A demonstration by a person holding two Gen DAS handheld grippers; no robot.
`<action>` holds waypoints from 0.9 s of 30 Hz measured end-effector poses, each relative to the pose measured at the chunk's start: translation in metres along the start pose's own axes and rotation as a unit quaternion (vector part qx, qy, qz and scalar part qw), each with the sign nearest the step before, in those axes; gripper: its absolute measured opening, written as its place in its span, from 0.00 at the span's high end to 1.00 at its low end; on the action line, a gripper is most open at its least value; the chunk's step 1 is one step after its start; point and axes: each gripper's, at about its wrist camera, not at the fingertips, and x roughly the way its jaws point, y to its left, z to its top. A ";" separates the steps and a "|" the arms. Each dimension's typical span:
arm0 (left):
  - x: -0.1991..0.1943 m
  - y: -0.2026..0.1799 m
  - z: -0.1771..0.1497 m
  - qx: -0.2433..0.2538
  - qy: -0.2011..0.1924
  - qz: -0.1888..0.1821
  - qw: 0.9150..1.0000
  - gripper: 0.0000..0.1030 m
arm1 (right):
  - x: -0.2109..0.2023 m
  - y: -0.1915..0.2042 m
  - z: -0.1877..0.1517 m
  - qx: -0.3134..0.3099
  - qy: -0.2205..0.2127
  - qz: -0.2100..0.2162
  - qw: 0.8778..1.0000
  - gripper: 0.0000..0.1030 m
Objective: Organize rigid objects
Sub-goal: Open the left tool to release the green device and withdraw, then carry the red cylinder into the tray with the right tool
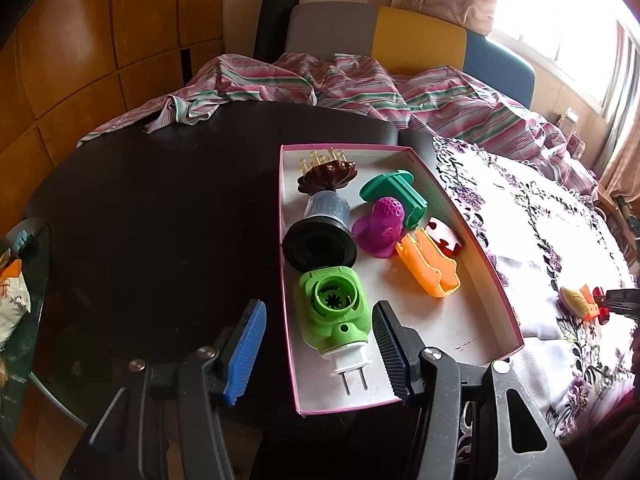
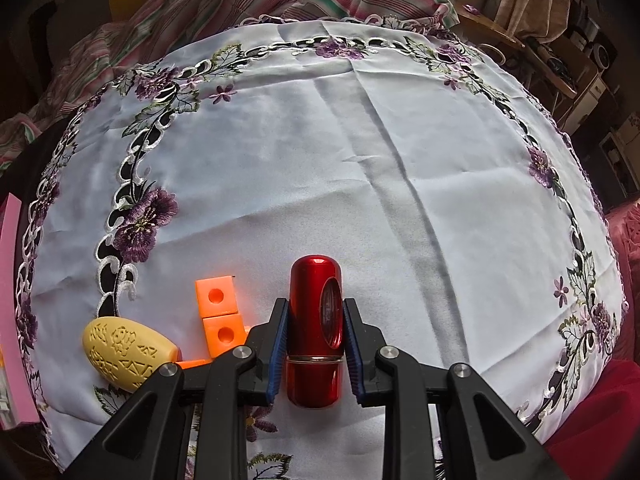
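Gripping the red capsule (image 2: 316, 328) in my right tool (image 2: 315, 344), I have its blue pads pressed against both sides of the glossy body, low in the centre of the right wrist view. It is a rounded metallic cylinder with a thin silver ring around it near the lower end and a dark oval label on the side; its domed top pokes out past the fingertips over the white embroidered cloth (image 2: 340, 152) with purple flowers.

Just left of that tool lie orange cubes (image 2: 218, 312), each with a round hole, and further left a yellow egg-shaped piece (image 2: 126, 350) with raised patterns, touching the orange parts. A pink box edge (image 2: 12, 300) shows at the far left.

My left tool (image 1: 320, 344) stands partly open and empty at the bottom of the left wrist view, its fingers astride the near left wall of the pink-rimmed box (image 1: 496, 280). Between them, inside the box, lies the green plug adapter (image 1: 332, 312), its white base and two metal prongs pointing toward me. Above it sit a black and grey funnel-like part (image 1: 322, 232) and a brown fluted piece (image 1: 326, 178); to the right are a purple perforated knob (image 1: 382, 224), a teal flanged part (image 1: 394, 196), an orange trough (image 1: 428, 268) and a red piece (image 1: 444, 236). The box rests on the dark table (image 1: 160, 200).
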 end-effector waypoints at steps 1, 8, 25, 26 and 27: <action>-0.001 0.001 0.000 -0.001 -0.001 0.000 1.000 0.45 | -0.003 -0.001 0.001 0.002 -0.008 0.002 1.000 0.75; -0.001 0.009 0.000 -0.016 0.002 0.005 1.000 0.45 | -0.015 -0.009 0.006 0.025 -0.058 0.033 0.997 0.75; -0.001 0.023 -0.003 -0.034 0.002 0.016 0.999 0.45 | -0.036 0.077 -0.003 -0.101 -0.092 0.145 0.980 0.75; -0.001 0.024 -0.004 -0.034 0.003 0.017 0.999 0.45 | -0.039 0.085 -0.005 -0.107 -0.092 0.157 0.977 0.75; -0.001 0.024 -0.004 -0.034 0.003 0.019 0.999 0.45 | -0.044 0.095 -0.009 -0.116 -0.092 0.170 0.974 0.75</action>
